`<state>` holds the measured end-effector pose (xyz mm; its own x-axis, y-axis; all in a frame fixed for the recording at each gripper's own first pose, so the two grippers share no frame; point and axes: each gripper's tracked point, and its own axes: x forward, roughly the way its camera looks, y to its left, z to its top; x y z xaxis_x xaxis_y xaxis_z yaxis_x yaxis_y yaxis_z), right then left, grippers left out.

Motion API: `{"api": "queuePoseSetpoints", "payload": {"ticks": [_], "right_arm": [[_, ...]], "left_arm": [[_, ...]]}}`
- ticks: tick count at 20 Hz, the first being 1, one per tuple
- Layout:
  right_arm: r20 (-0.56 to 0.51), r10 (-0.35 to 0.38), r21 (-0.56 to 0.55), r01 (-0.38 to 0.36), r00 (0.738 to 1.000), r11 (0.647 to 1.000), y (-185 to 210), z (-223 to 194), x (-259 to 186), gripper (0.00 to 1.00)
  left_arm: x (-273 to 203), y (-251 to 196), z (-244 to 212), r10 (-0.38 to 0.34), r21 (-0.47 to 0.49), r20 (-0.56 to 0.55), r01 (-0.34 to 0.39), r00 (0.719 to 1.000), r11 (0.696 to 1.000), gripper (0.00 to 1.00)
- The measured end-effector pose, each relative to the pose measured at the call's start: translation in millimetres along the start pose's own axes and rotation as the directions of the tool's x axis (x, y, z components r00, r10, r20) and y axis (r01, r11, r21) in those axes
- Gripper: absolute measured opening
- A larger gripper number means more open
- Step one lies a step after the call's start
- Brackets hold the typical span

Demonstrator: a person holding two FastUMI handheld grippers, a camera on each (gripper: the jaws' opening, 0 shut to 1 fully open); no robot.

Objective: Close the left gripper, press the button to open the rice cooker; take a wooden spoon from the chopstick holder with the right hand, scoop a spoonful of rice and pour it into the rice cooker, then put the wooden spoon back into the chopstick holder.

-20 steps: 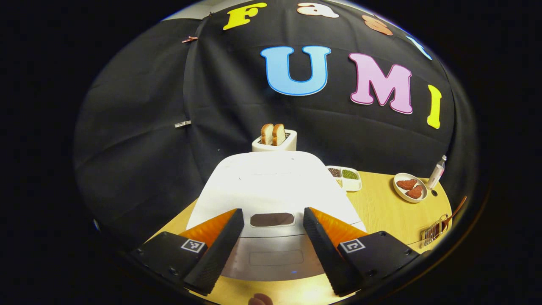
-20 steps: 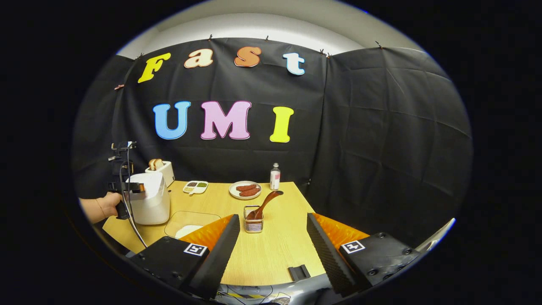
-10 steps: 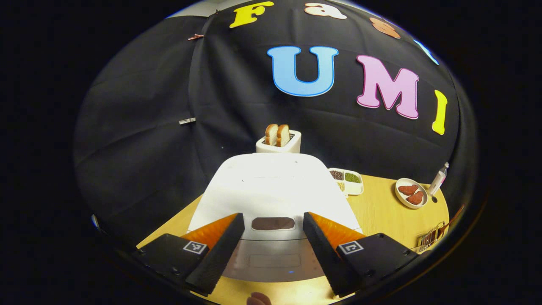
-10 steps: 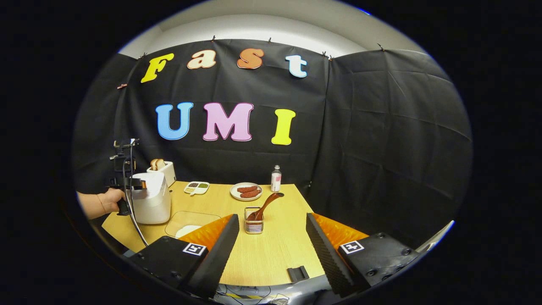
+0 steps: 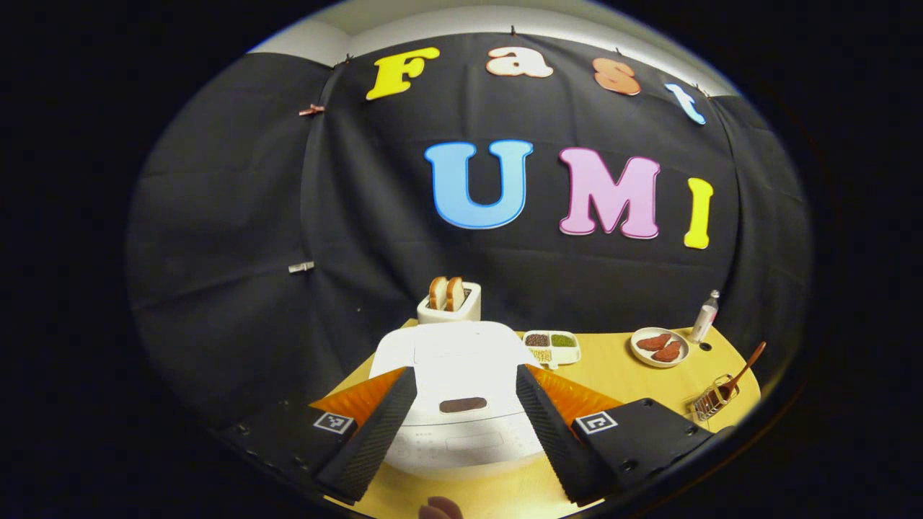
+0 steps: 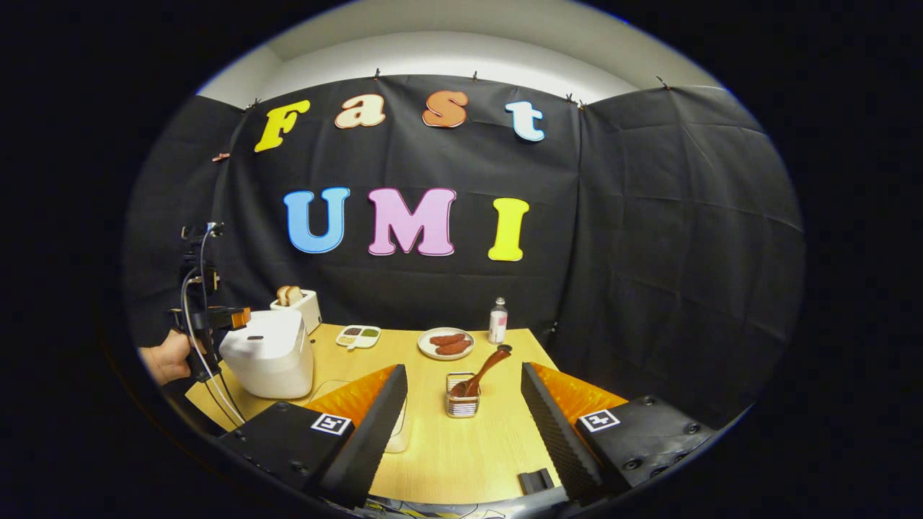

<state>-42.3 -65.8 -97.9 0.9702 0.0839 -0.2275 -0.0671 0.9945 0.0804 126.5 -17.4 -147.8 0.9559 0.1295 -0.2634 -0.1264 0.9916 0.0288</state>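
rice cooker (image 5: 458,375) front part-hidden — left gripper (image 5: 461,425) spread

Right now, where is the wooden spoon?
In the right gripper view, the wooden spoon leans in the chopstick holder mid-table, in front of the plate.

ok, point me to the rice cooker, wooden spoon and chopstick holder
rice cooker (image 6: 268,355), right gripper view, on its white side wall
wooden spoon (image 6: 484,366), right gripper view, mid-handle
chopstick holder (image 6: 462,406), right gripper view, on its front wire wall
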Motion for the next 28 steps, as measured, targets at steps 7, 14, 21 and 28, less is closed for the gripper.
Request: {"api": "queuePoseSetpoints", "payload": {"ticks": [7,14,21,28], "right_arm": [[0.056,0.082,-0.009,-0.082,0.995,0.997,36.1,25.0,32.7,0.98],[0.108,0.119,0.019,-0.122,0.987,0.992,55.8,46.8,45.3,0.98],[0.148,0.097,0.021,-0.101,0.984,0.995,51.7,56.8,48.4,0.98],[0.154,0.089,-0.008,-0.089,0.984,0.996,58.8,53.3,42.8,0.98]], "left_arm": [[-84.3,-13.3,53.9,-0.121,0.011,0.120,0.121,0.985,0.993,0.96],[-149.5,-17.6,85.7,-0.181,0.051,0.201,0.174,0.963,0.983,0.95],[-184.2,-4.6,87.4,-0.197,0.027,0.221,0.196,0.955,0.980,0.95],[-204.2,10.7,77.6,-0.200,0.037,0.249,0.197,0.948,0.980,0.96]]}}
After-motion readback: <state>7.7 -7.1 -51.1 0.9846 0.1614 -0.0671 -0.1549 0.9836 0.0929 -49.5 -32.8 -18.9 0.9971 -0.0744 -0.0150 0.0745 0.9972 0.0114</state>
